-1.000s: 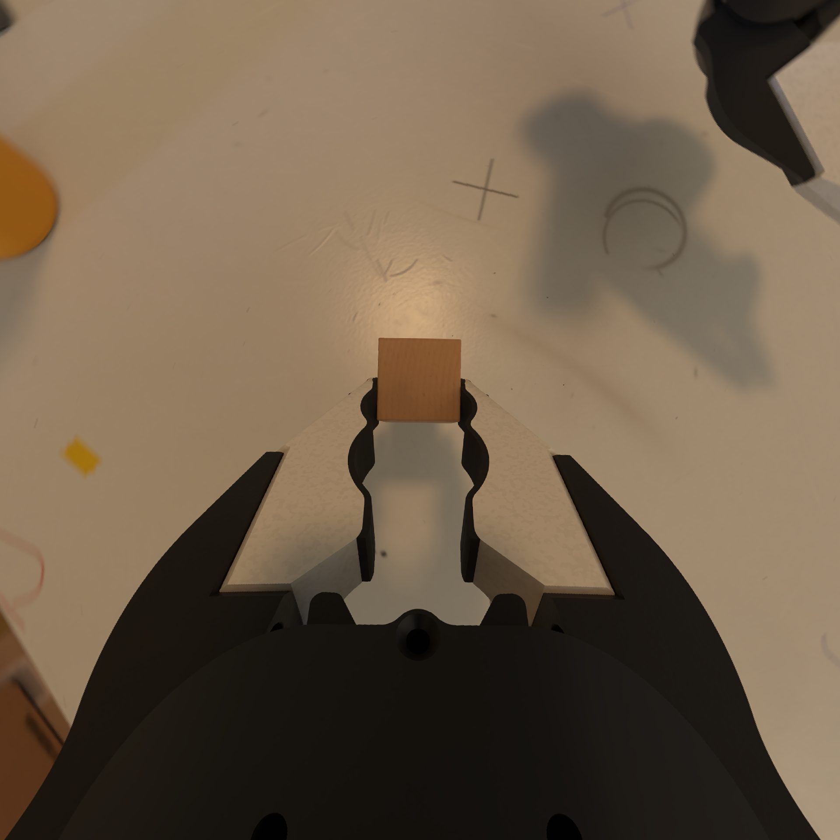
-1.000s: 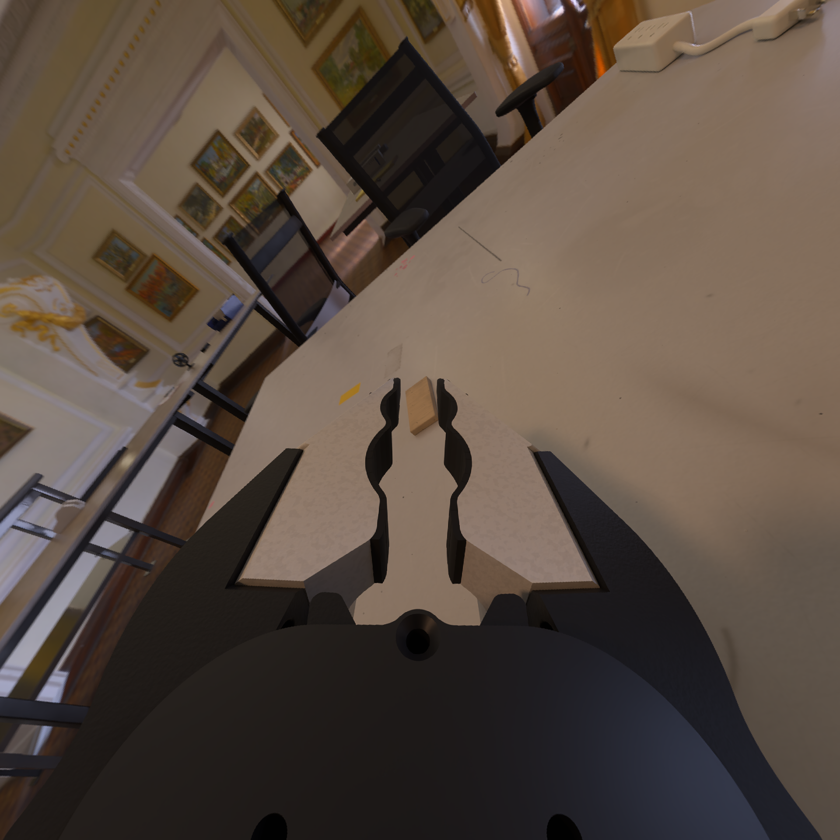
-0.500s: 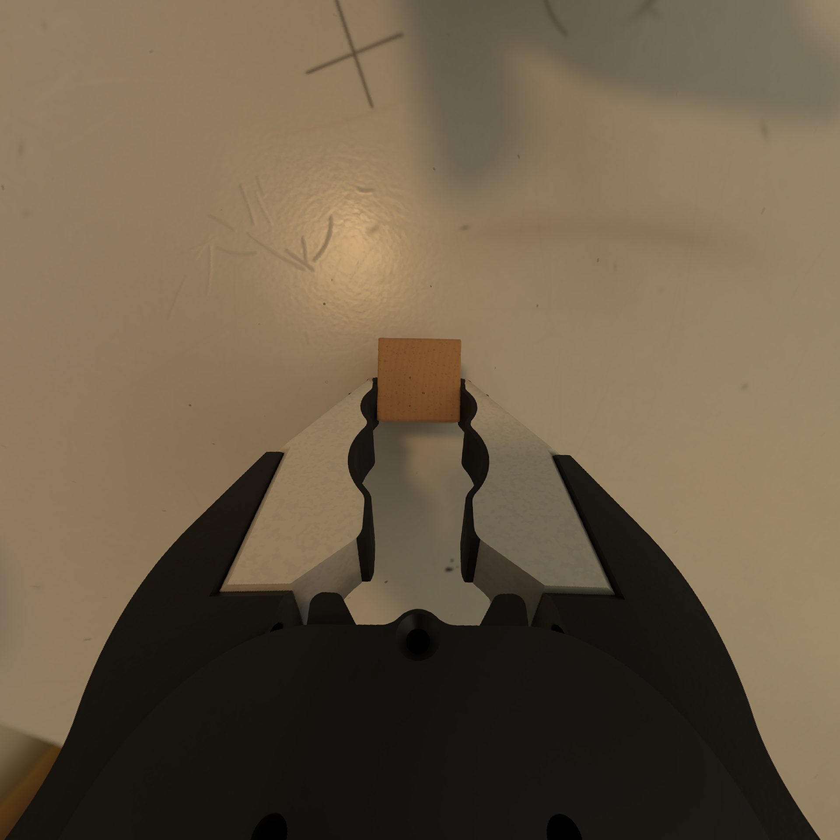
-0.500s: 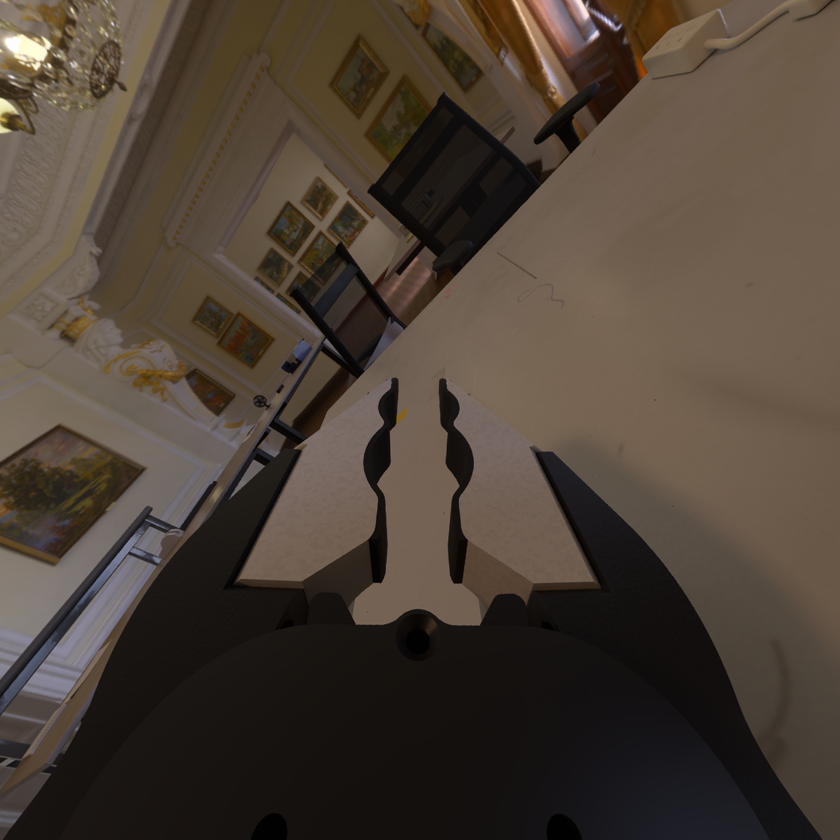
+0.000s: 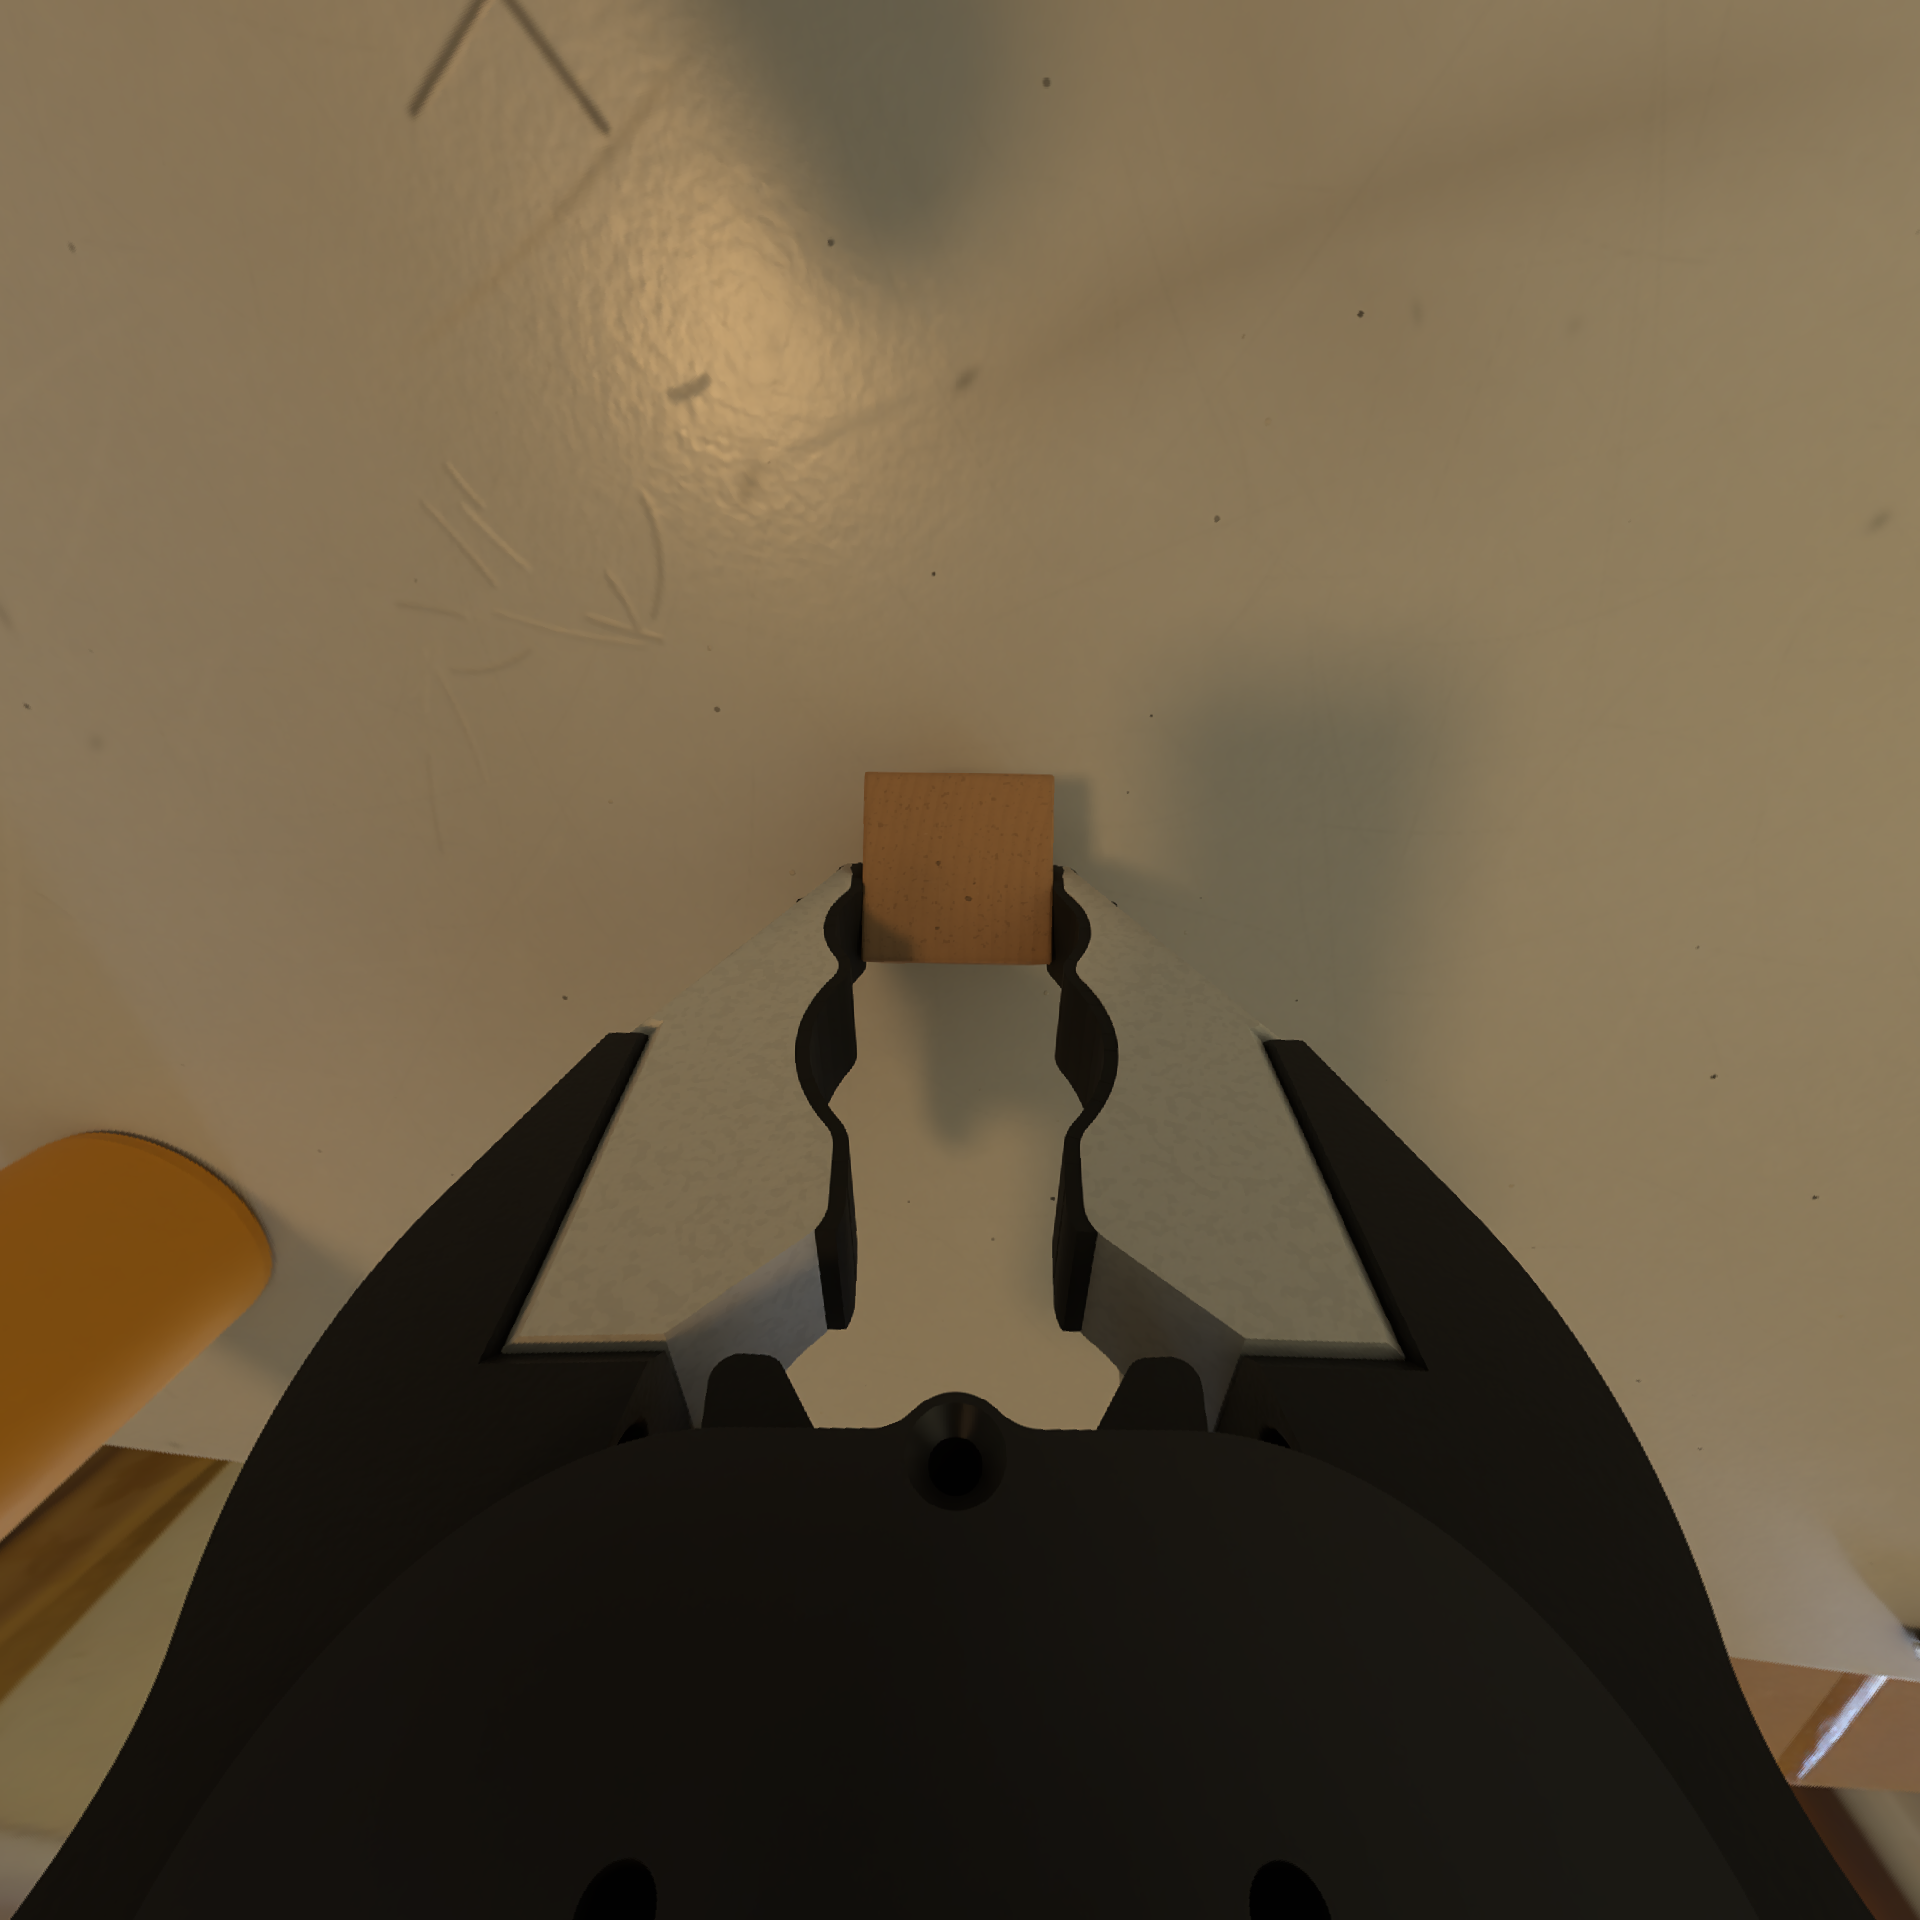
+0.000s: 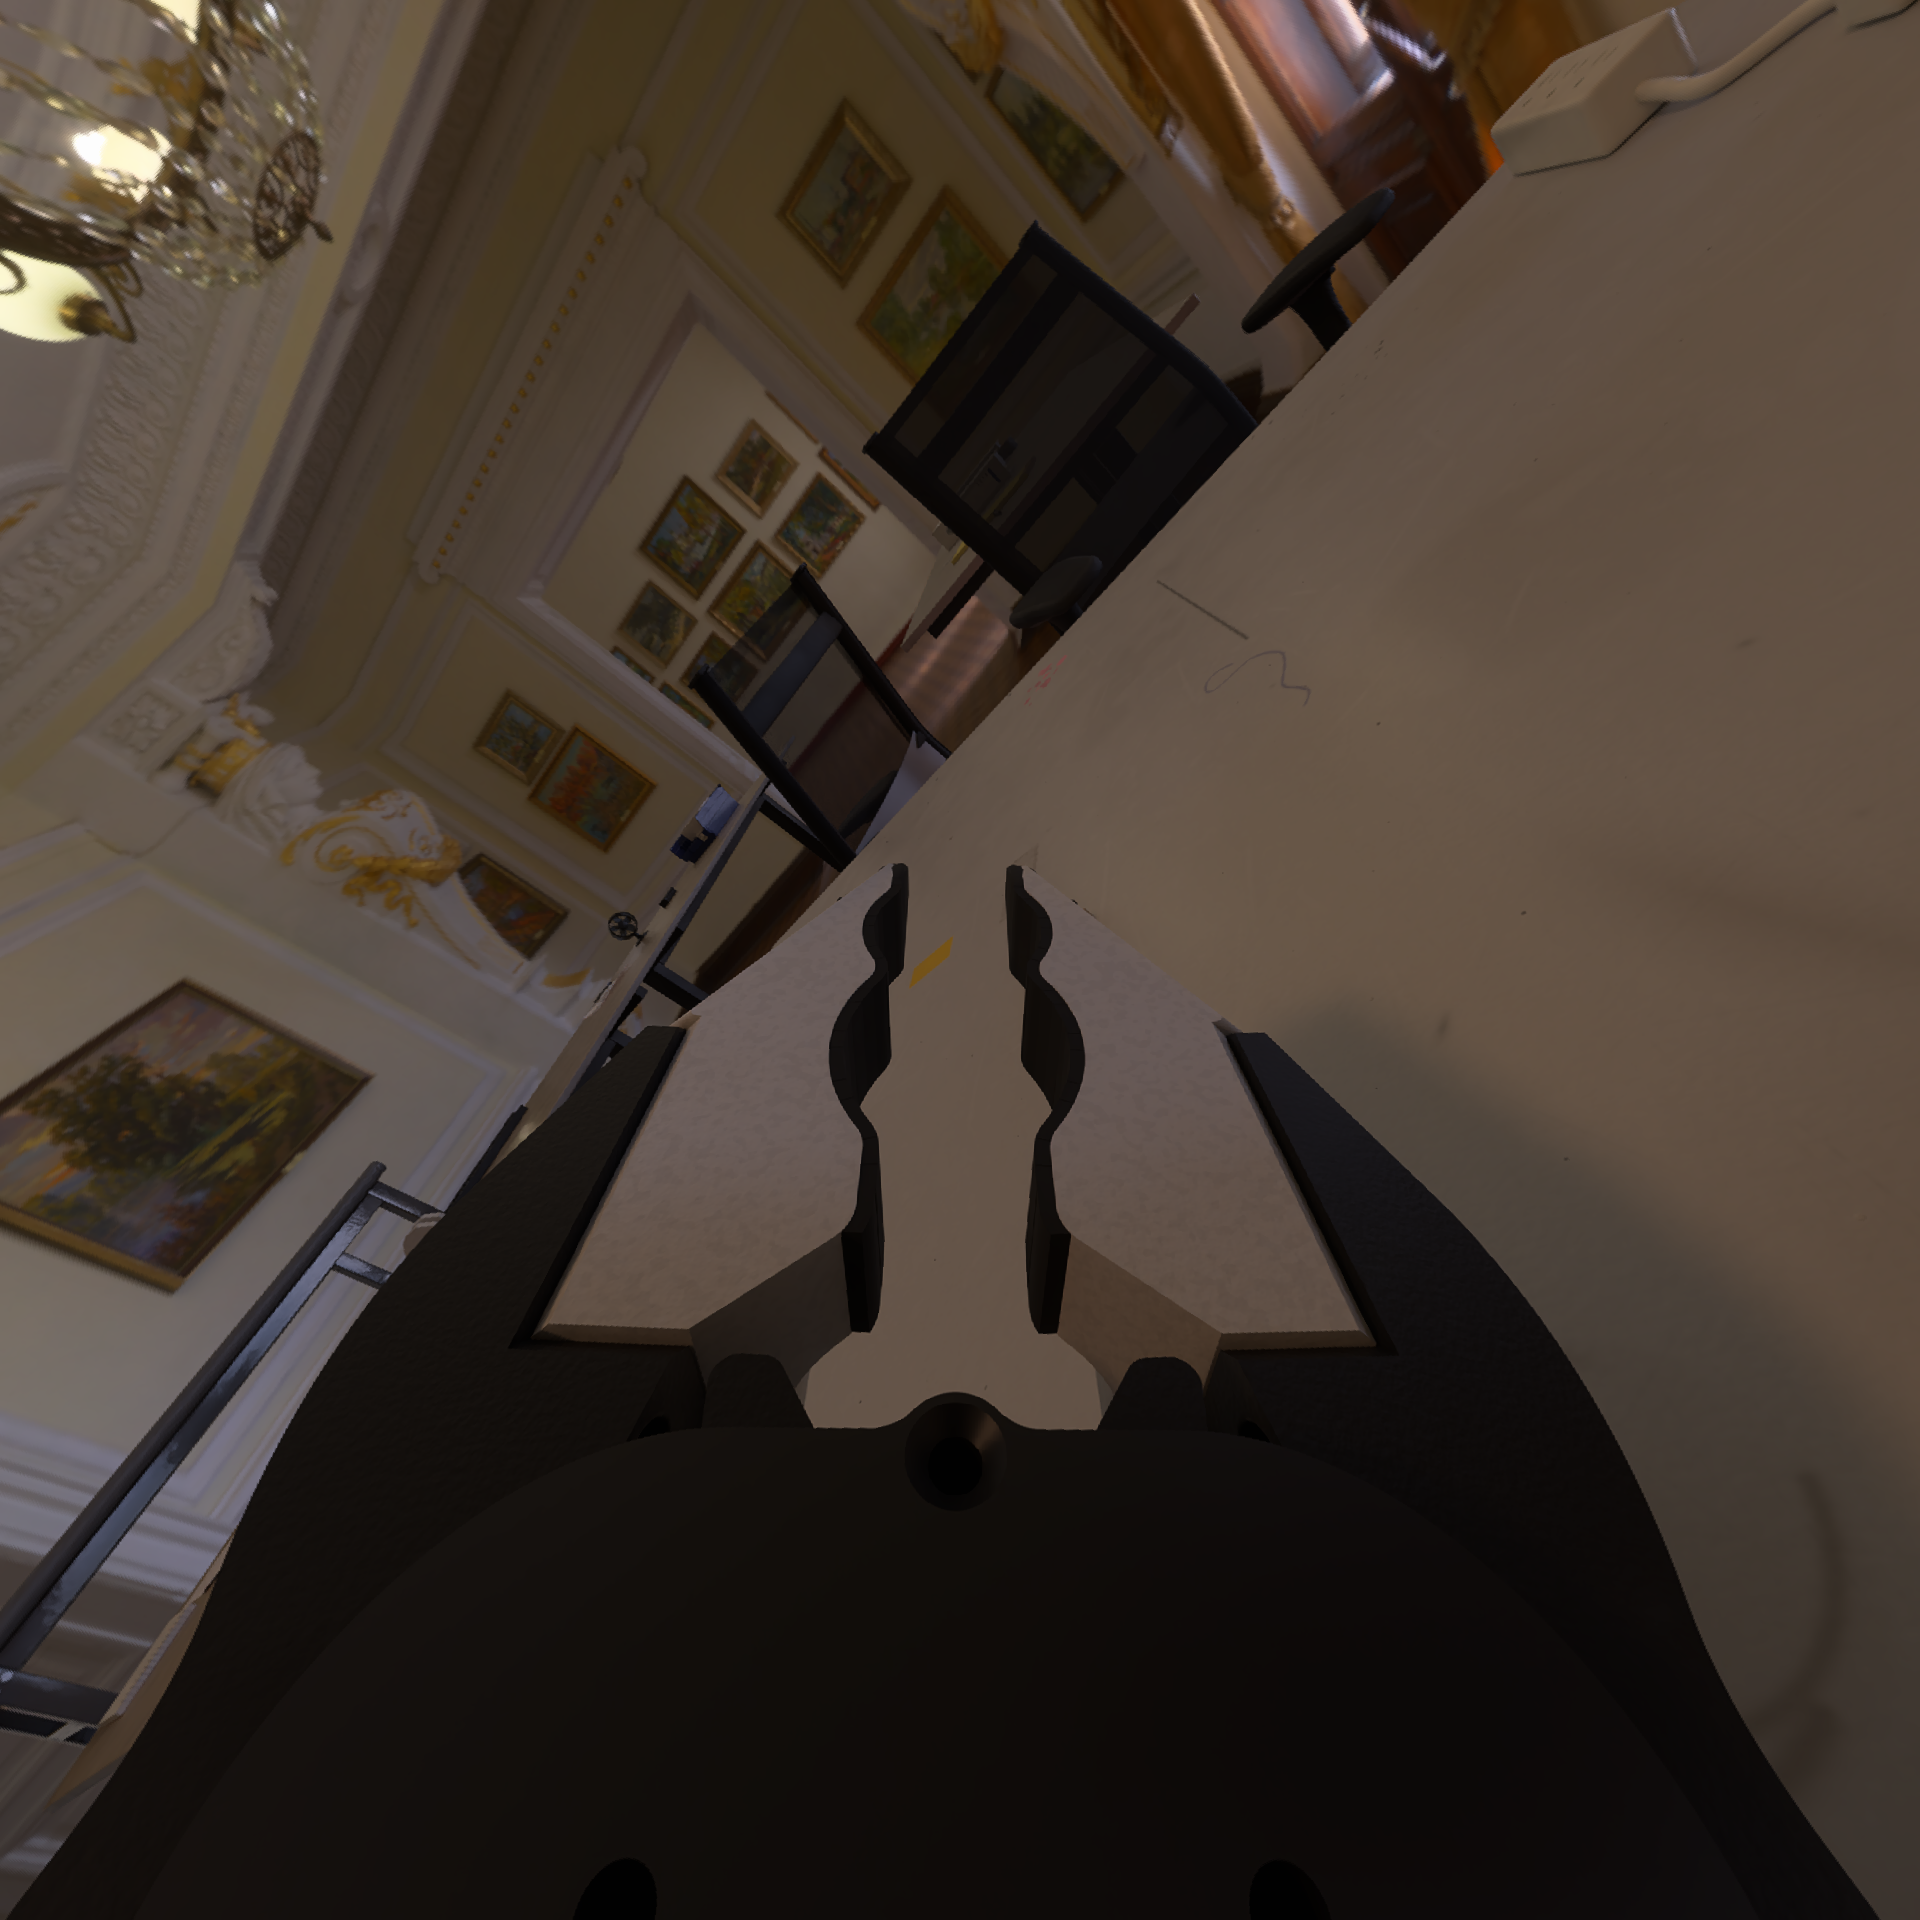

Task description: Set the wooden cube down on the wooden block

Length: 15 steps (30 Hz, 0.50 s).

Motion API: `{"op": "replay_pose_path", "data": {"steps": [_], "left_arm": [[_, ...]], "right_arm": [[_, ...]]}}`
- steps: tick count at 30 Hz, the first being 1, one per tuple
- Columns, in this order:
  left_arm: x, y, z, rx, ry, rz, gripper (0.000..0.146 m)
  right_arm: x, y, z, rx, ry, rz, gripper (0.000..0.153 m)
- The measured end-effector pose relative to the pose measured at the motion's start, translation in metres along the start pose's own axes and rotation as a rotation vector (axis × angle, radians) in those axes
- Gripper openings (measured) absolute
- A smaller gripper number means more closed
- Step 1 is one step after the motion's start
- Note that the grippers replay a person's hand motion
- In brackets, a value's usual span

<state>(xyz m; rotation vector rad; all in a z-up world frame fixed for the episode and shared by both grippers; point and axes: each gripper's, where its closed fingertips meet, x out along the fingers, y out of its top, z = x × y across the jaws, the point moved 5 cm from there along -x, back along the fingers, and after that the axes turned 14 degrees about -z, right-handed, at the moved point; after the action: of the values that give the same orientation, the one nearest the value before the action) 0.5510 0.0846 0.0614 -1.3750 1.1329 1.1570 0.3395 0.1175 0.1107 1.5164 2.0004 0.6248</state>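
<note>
Your wooden cube (image 5: 957,868) is a small, pale tan piece with a faint speckled grain and sharp, clean edges; only one flat face shows, square-on to the left wrist camera. It sits at the very tips of the left tongs (image 5: 957,914), pinched from both sides — the inner edges of the two fingers press against its left and right faces, and its far half sticks out beyond the tips. The left tongs are clenched on it, parted only as wide as the cube itself. Below it lies the pale bench (image 5: 1455,520), scuffed with fine scratches (image 5: 540,582) and a drawn cross mark (image 5: 509,62) at the top edge; the cube's soft shadow (image 5: 1309,790) falls to the right of it on the bench, so the cube appears held clear of the surface. An orange rounded object (image 5: 114,1278) lies at the lower left, close to the bench edge.

Your right tongs (image 6: 956,914) grip nothing: the fingers stand apart with a narrow gap, and through that gap you see only bare bench (image 6: 1558,727) and a small yellow patch (image 6: 932,961) on it. This view is tilted, looking along the bench toward a black chair (image 6: 1060,416), a white power strip (image 6: 1590,99) at the far corner, framed paintings (image 6: 156,1132) on the walls and a chandelier (image 6: 145,177). The wooden block shows in neither view.
</note>
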Motion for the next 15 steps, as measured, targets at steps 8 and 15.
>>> {"op": "replay_pose_path", "data": {"steps": [8, 15], "left_arm": [[0.0011, 0.003, -0.005, -0.011, -0.031, 0.024, 0.034], [0.0002, 0.0075, -0.008, -0.015, -0.03, 0.045, 0.034]], "right_arm": [[-0.0017, 0.0009, -0.0017, 0.008, 0.027, 0.015, 0.019], [-0.0012, 0.0005, -0.0021, 0.012, 0.037, 0.011, 0.019]]}}
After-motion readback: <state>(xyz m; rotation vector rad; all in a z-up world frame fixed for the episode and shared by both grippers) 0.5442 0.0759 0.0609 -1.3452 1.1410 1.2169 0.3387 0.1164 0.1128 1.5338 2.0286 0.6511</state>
